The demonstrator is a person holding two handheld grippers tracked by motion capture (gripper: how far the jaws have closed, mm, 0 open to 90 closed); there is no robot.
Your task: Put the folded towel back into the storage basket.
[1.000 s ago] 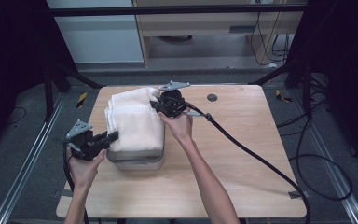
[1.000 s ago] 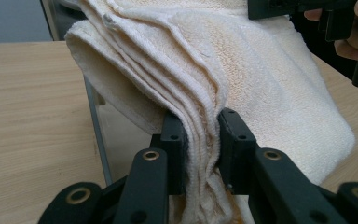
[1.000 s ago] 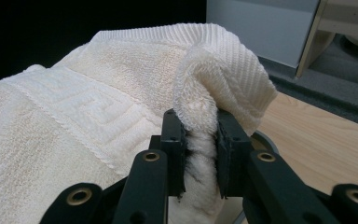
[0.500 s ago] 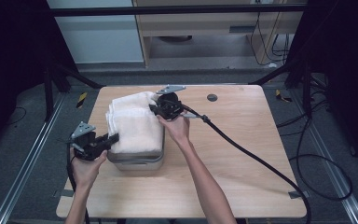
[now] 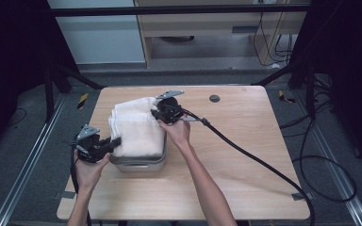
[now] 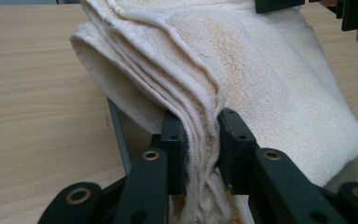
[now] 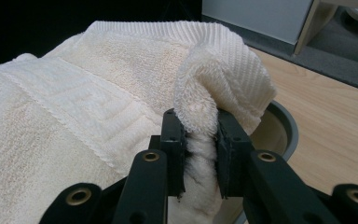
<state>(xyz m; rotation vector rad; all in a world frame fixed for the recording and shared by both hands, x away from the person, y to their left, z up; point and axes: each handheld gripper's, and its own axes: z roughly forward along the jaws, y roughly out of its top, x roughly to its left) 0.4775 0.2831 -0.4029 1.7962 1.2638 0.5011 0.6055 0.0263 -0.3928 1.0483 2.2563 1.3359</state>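
**Both jaw pairs pinch the cream towel over the grey tub**

Jaws of the left gripper [image 6: 200, 140] are clamped on a bunched fold of the cream terry towel [image 6: 261, 79], low in the centre of the left gripper view, with several hemmed edges squeezed between the black pads. Jaws of the right gripper [image 7: 199, 140] likewise pinch a rolled corner of the same towel [image 7: 98, 112] at the centre of the right gripper view.

From the high view, the towel [image 5: 136, 129] lies folded and draped over a grey tub [image 5: 139, 164] left of centre on the wooden table [image 5: 245, 155]. The left gripper [image 5: 113, 142] grips the towel's near left side, at the middle left of the frame; the right gripper [image 5: 156, 113] holds its far right edge, just above centre. The tub's rim [image 7: 286, 126] curves past the towel at the right of the right gripper view. A black cable [image 5: 254, 157] trails from the right gripper toward the lower right.
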